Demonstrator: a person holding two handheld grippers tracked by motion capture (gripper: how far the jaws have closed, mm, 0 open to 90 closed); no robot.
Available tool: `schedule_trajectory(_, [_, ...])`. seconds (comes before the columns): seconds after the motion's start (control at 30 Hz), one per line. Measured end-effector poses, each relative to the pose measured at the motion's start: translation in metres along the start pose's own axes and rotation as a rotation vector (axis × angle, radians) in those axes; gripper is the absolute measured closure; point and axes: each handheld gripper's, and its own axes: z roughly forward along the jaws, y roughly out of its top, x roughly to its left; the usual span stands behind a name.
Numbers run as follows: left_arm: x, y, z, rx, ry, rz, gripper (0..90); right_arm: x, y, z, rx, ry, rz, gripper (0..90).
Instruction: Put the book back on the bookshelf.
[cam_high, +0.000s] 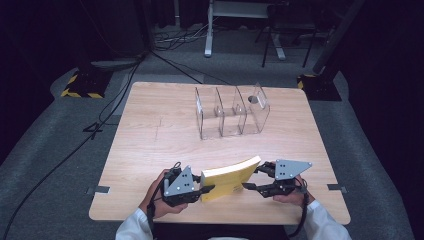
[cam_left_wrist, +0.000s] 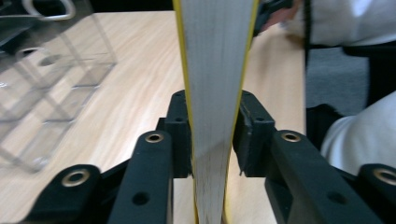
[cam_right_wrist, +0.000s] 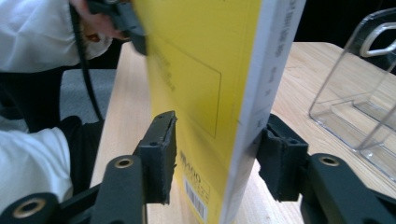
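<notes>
At the near edge of the table (cam_high: 150, 130), a person's two hands hold grippers on either end of a yellow book (cam_high: 229, 179). The left gripper (cam_high: 204, 190) is clenched on the book's left end: in the left gripper view both jaws press flat against the covers with the pale page edges (cam_left_wrist: 212, 93) running up between them. The right gripper (cam_high: 251, 177) meets the book's right end. In the right gripper view its jaws straddle the book, the right-hand one against the page block, the left-hand one standing a little off the yellow cover (cam_right_wrist: 187, 84), so the jaws are spread wider than the book and not yet pinching it. A barcode (cam_right_wrist: 196, 198) shows low on that cover. The book is held on edge, tilted, at or just above the near-centre tabletop; whether it touches the wood I cannot tell. White sleeves (cam_high: 132, 227) enter from the bottom.

Farther off, well apart from the book, a clear plastic organiser (cam_high: 231, 111) stands near the table's far edge, divided into three compartments side by side. They appear empty. Nothing lies between book and organiser.

Beyond the table, cables (cam_high: 115, 95) trail over grey floor, with stand bases marked in yellow-black tape (cam_high: 82, 85).
</notes>
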Motion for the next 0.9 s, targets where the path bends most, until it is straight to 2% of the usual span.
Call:
schedule_trajectory(0.07, [0.002, -0.004, -0.001, 0.006, 0.012, -0.010, 66.2, 0.002, 0.001, 0.000, 0.005, 0.012, -0.017, 54.8])
schedule_trajectory(0.17, [0.003, -0.008, -0.002, 0.010, 0.004, -0.011, 64.9, 0.005, 0.002, -0.001, 0.003, 0.035, -0.033, 58.8])
schedule_trajectory(0.2, [0.001, -0.012, -0.002, 0.030, 0.020, -0.012, 63.0, 0.007, 0.003, -0.001, 0.004, 0.060, -0.051, 61.4])
schedule_trajectory(0.23, [0.001, -0.012, -0.002, 0.030, 0.020, -0.012, 62.8, 0.008, 0.004, -0.001, 0.001, 0.070, -0.056, 62.1])
schedule_trajectory(0.4, [-0.001, -0.028, 0.002, 0.051, 0.028, -0.063, 63.3, 0.016, 0.009, 0.003, -0.008, 0.094, -0.071, 65.4])
schedule_trajectory(0.47, [-0.002, -0.037, 0.006, 0.076, 0.037, -0.078, 63.5, 0.019, 0.010, 0.005, -0.008, 0.090, -0.074, 67.4])
schedule_trajectory(0.63, [-0.003, -0.044, 0.007, 0.045, 0.041, -0.116, 65.8, 0.027, 0.015, 0.011, -0.019, 0.060, -0.074, 67.8])
schedule_trajectory(0.73, [-0.002, -0.048, 0.010, 0.057, 0.038, -0.117, 66.5, 0.028, 0.015, 0.017, -0.019, 0.057, -0.047, 62.1])
schedule_trajectory(0.83, [-0.001, -0.048, 0.013, 0.054, 0.056, -0.124, 66.1, 0.031, 0.014, 0.023, 0.008, 0.028, -0.063, 59.6])
schedule_trajectory(0.9, [-0.001, -0.048, 0.014, 0.051, 0.065, -0.121, 65.8, 0.032, 0.014, 0.024, 0.008, 0.011, -0.064, 61.2])
